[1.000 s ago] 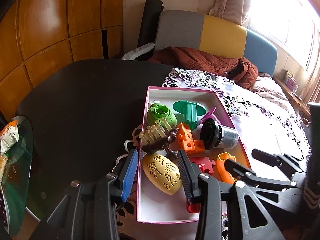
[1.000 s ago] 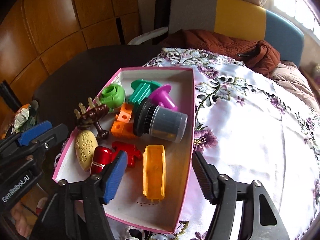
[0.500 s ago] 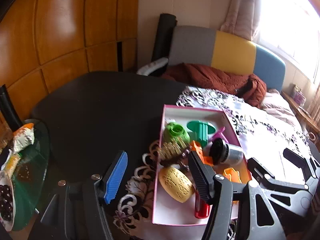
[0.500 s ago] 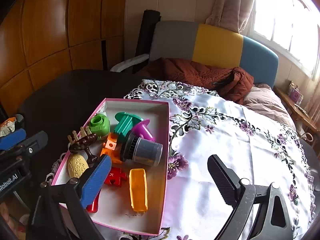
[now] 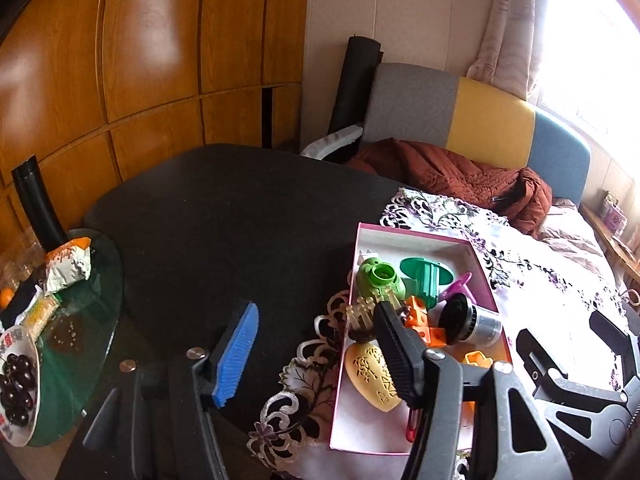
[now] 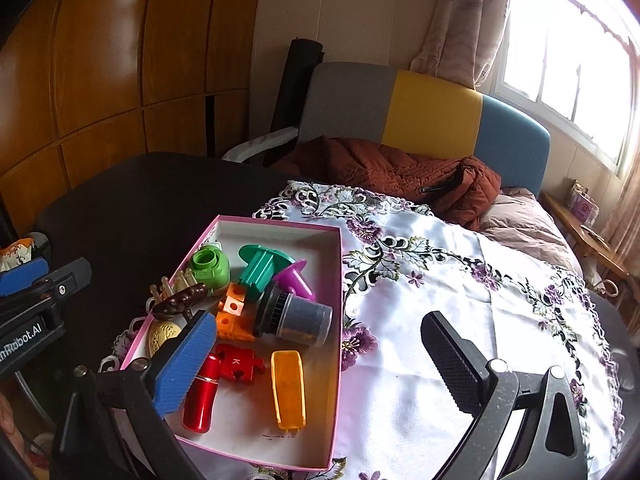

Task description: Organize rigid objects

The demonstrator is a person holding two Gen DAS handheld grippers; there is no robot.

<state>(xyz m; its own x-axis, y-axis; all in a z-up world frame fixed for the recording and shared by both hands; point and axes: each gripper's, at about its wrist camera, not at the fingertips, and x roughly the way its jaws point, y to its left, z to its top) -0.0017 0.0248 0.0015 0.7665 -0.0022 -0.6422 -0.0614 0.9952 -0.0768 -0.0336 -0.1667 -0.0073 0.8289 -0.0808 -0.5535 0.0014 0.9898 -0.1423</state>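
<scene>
Progress: every rigid item in view already lies inside the pink-rimmed box (image 6: 339, 292), which sits on the embroidered tablecloth (image 6: 460, 300) at the cloth's left edge. Contents noted: green round toy (image 6: 209, 268) and teal flanged piece (image 6: 260, 266) toward the far wall; purple funnel-shaped piece (image 6: 295, 280), grey-and-black cylinder (image 6: 298, 316) and orange blocks (image 6: 232, 314) mid-box; brown comb-like piece (image 6: 180, 300) and yellow perforated oval (image 6: 162, 332) along the left wall; red metallic tube (image 6: 202, 394), red puzzle piece (image 6: 238, 362) and orange trough (image 6: 288, 390) toward the near wall. No loose rigid object shows on the cloth or on the dark tabletop (image 5: 240, 220). Judgement: collection appears complete or nearly so; only tidying inside the box could remain.

Grippers: left gripper (image 5: 316, 356) spread wide, holding nothing, poised above the box's left wall and the dark tabletop. Right gripper (image 6: 320, 364) likewise wide apart and empty, above the box's near right corner.

Clearance: the cloth to the right of the box is bare and offers free room. The near half of the box floor has open space. To the left, a glass side table (image 5: 100, 280) with snack packets (image 5: 66, 268) and a bowl of dark fruit (image 5: 18, 376) limits outward travel of the left gripper
</scene>
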